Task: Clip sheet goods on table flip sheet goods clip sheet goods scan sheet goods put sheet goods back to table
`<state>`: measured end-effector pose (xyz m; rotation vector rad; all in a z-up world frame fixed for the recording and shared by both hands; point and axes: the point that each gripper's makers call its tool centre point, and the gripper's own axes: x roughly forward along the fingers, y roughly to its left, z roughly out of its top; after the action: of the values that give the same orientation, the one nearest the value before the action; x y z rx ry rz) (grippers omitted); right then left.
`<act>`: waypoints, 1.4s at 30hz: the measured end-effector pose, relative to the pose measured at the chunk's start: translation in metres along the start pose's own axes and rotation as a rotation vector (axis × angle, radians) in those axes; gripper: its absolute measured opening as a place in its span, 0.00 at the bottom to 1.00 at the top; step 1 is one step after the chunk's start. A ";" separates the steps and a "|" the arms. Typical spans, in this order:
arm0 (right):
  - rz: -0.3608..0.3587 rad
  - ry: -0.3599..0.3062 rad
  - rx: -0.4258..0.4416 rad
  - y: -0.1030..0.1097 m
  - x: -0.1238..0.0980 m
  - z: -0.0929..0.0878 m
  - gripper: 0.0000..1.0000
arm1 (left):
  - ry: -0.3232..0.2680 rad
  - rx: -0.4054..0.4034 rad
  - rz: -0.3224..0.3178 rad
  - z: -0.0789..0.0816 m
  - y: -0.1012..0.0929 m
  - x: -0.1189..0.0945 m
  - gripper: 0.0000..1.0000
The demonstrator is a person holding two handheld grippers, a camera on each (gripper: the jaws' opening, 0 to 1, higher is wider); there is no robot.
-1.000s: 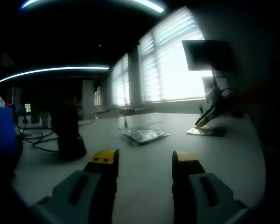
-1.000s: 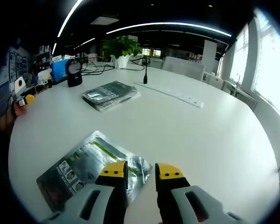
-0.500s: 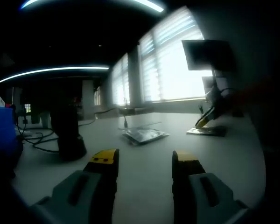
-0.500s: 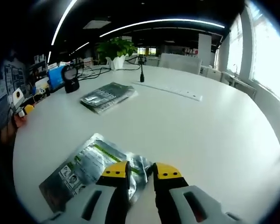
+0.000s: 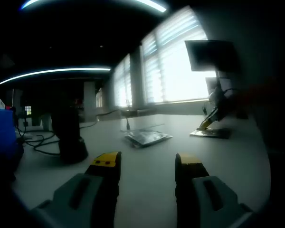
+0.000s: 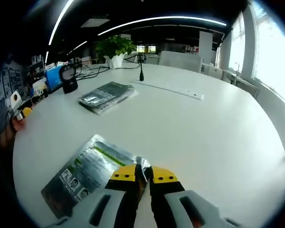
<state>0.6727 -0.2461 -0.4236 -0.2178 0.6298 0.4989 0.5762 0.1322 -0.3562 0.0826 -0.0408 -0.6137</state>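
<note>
A flat silver pouch [image 6: 90, 168] with green print lies on the white table [image 6: 199, 128] just in front of me. My right gripper [image 6: 143, 173] has its yellow-tipped jaws pressed together on the pouch's near right corner. A second pile of silver pouches [image 6: 104, 95] lies farther back. In the left gripper view my left gripper [image 5: 147, 162] hovers open over bare table, facing that pile of pouches [image 5: 147, 137]. Far to the right there, the right gripper [image 5: 206, 124] touches the flat pouch [image 5: 210, 134].
A black stand scanner [image 6: 69, 78] stands at the table's far left beside a blue box [image 6: 52, 78]; the same scanner [image 5: 69, 137] looms dark left of my left gripper. A small microphone [image 6: 141, 71], cables and a potted plant [image 6: 115, 47] sit at the back. A hand [image 6: 9, 128] is at the left edge.
My right gripper's jaws have come together on the corner of the near pouch, and its view has dipped a little. The left gripper view is unchanged.
</note>
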 end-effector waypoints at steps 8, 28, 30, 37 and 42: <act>-0.014 0.004 0.035 0.002 -0.001 0.000 0.00 | 0.002 0.002 -0.001 0.000 0.000 0.000 0.38; 0.110 -0.204 0.342 0.032 -0.042 0.039 0.00 | 0.001 0.000 -0.004 0.000 -0.001 0.000 0.38; 0.132 -0.240 0.365 0.043 -0.051 0.048 0.00 | 0.001 0.001 -0.004 0.000 -0.001 -0.001 0.38; 0.175 -0.364 0.369 0.064 -0.075 0.072 0.00 | 0.003 0.001 -0.002 0.000 -0.001 -0.001 0.38; 0.227 -0.433 0.400 0.079 -0.086 0.083 0.00 | 0.005 0.008 -0.010 0.000 -0.005 -0.001 0.38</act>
<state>0.6151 -0.1819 -0.3093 0.3382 0.3188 0.6037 0.5727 0.1288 -0.3571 0.0920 -0.0376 -0.6231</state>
